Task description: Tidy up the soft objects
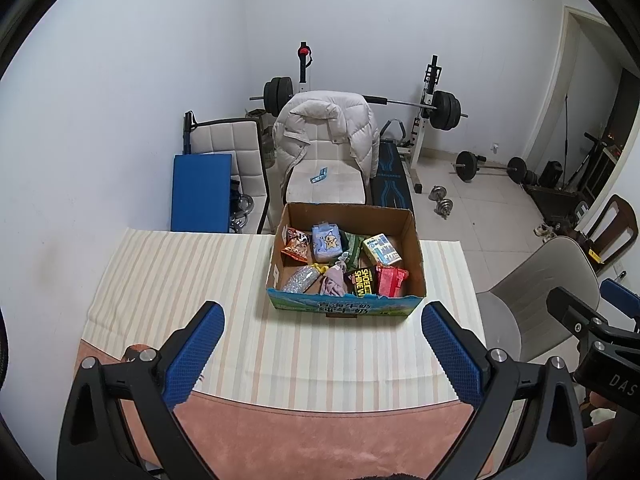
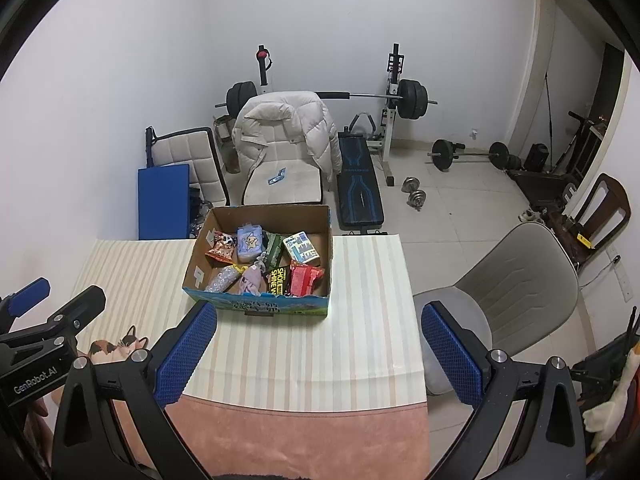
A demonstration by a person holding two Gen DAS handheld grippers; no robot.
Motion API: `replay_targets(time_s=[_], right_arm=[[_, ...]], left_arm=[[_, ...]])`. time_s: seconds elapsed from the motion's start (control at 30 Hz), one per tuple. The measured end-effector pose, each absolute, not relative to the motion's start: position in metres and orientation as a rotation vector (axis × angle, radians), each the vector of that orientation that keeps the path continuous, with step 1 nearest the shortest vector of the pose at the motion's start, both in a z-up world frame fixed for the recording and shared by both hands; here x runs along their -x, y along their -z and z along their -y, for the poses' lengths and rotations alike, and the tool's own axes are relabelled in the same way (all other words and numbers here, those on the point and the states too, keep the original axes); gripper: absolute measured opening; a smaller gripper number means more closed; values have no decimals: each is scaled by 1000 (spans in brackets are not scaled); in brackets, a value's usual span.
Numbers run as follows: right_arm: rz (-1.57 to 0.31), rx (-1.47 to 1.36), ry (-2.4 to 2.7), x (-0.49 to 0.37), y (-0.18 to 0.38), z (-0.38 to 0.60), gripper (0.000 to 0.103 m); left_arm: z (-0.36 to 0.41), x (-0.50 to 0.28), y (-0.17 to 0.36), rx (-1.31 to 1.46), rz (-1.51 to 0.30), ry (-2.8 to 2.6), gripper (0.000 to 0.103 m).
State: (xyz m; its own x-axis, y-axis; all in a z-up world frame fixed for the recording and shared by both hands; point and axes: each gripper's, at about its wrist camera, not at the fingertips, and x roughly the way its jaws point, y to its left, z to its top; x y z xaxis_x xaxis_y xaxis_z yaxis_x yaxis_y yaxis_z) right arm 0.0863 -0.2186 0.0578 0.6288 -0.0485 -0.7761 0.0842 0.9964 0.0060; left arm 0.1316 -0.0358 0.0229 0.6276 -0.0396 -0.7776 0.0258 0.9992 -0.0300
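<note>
An open cardboard box [image 1: 416, 252] stands at the far edge of the striped table; it also shows in the right wrist view [image 2: 200, 256]. It holds several soft packs: a blue star pouch [image 1: 327, 242], an orange snack bag [image 1: 297, 245], a silver glitter pouch [image 1: 299, 279], a pink cloth item [image 1: 334, 282], a red pack [image 1: 390, 280] and a white-blue carton [image 1: 382, 250]. My left gripper [image 1: 324, 320] is open and empty, short of the box. My right gripper [image 2: 320, 320] is open and empty, near the box's front right corner.
A pink mat [image 1: 320, 432] covers the table's near part. A grey chair [image 2: 516, 292] stands right of the table. Behind the table are a white chair with a puffy jacket [image 1: 328, 128], a blue pad [image 1: 202, 192] and a weight bench with barbell [image 1: 444, 106].
</note>
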Motion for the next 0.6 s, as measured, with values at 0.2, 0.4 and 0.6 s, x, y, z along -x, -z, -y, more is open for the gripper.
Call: replay_targets(time_s=[0.2,0.4,0.6], right_arm=[[-881,-55,88,-86,-59,219,103],[-877,-61,101,-85,-58,218,103],[-880,-66,106,-85,-56,219,103]], left_arm=[[35,-132,-23,18,-885,36,101],[35,-132,-23,21,-884,35,101],[36,-131,-23,16,-876,34,101]])
